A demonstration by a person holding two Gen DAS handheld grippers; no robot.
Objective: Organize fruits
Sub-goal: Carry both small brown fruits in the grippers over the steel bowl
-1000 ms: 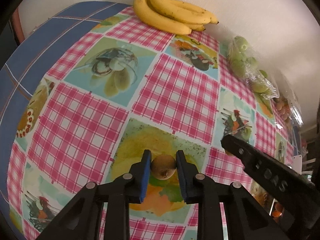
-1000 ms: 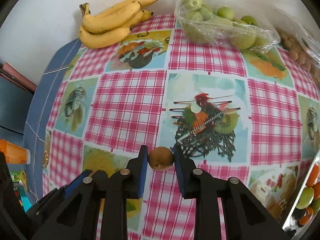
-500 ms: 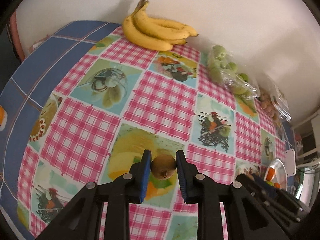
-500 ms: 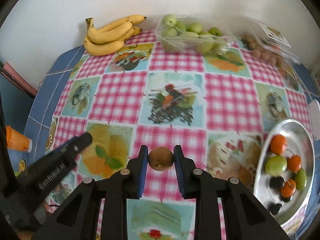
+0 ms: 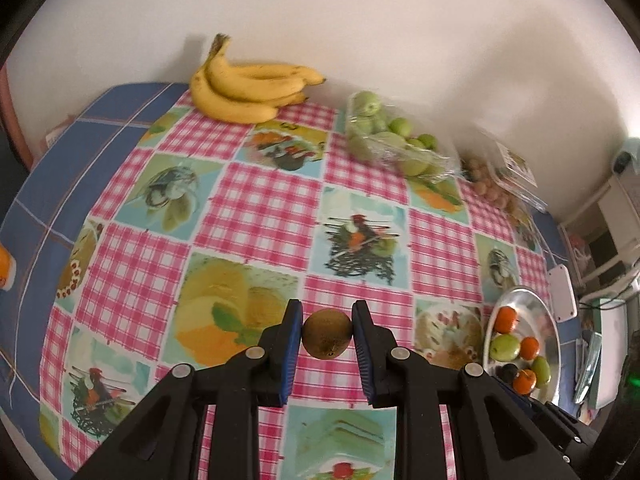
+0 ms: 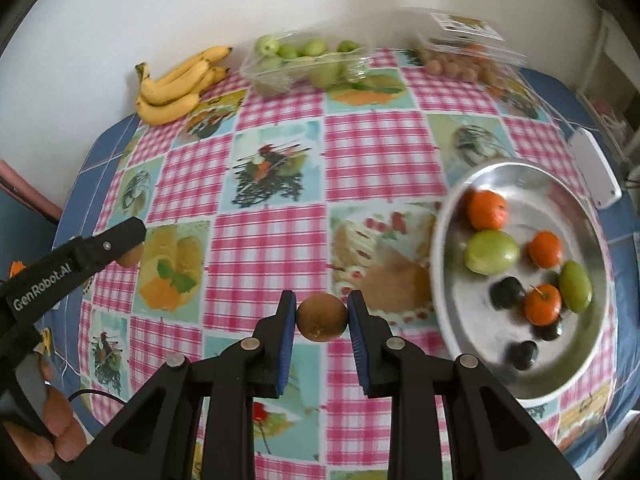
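My left gripper is shut on a brown kiwi and holds it above the checked tablecloth. My right gripper is shut on a second brown kiwi, held above the cloth just left of the silver plate. The plate holds oranges, green fruits and dark plums; it also shows at the right of the left wrist view. The left gripper appears at the left of the right wrist view, with its kiwi partly showing.
A bunch of bananas lies at the back by the wall, then a plastic bag of green fruit and a packet of small brown fruit. A white device lies beyond the plate. An orange cup stands far left.
Both grippers have risen and pulled back from the table, each still holding its kiwi. The right gripper has swung right, so the plate is now close beside it.
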